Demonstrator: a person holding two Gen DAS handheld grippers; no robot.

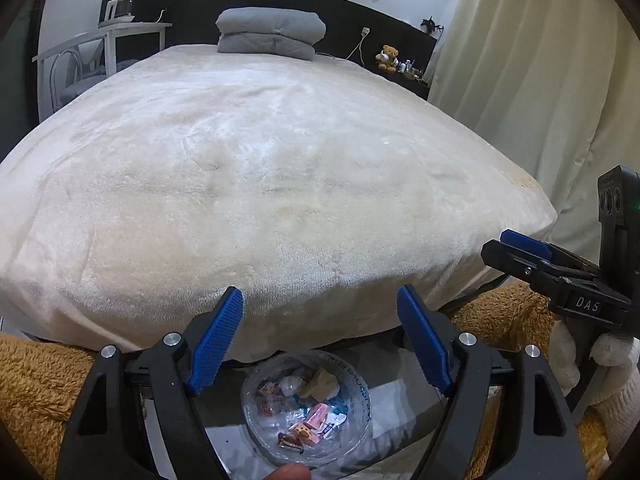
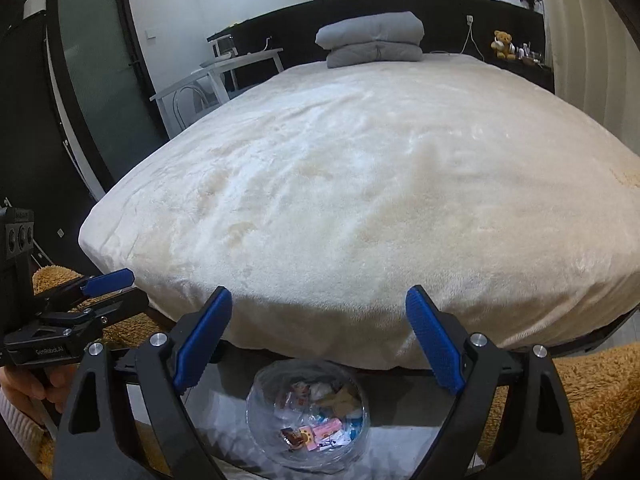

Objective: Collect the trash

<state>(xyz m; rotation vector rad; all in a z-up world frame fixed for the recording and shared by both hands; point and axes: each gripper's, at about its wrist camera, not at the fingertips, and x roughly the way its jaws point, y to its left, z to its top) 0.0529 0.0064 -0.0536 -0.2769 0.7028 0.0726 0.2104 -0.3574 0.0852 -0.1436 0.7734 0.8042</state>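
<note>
Left wrist view: the left gripper point(image 1: 320, 340) is hanging over a clear trash bag point(image 1: 308, 408) that is sitting at 6 o'clock, low in the frame, below the foot of the bed point(image 1: 280, 168). The bag's mouth is gaping upward, and wrappers point(image 1: 316, 416) and crumpled paper are lying inside it. The jaws are standing wide apart with nothing between them; they are touching neither bag nor bedding. At 3 o'clock the right gripper point(image 1: 516, 244) is showing side-on, and a brown fuzzy rug point(image 1: 36, 376) is spreading at 8 o'clock.

Judging from this, the collecting looks nearly finished, since no loose litter is showing on the bed. To do this step well, the person should be scanning the bedspread and rug for stray pieces, keeping the jaws wide, and coming back squarely over the bag's mouth before releasing anything.

Right wrist view: the right gripper point(image 2: 320, 340) is also hovering above the bag point(image 2: 308, 416), again at 6 o'clock. Its jaws are spread wide and holding nothing. The left gripper point(image 2: 108, 284) is sitting at 9 o'clock, held by a hand point(image 2: 24, 392) in a knitted sleeve.
</note>
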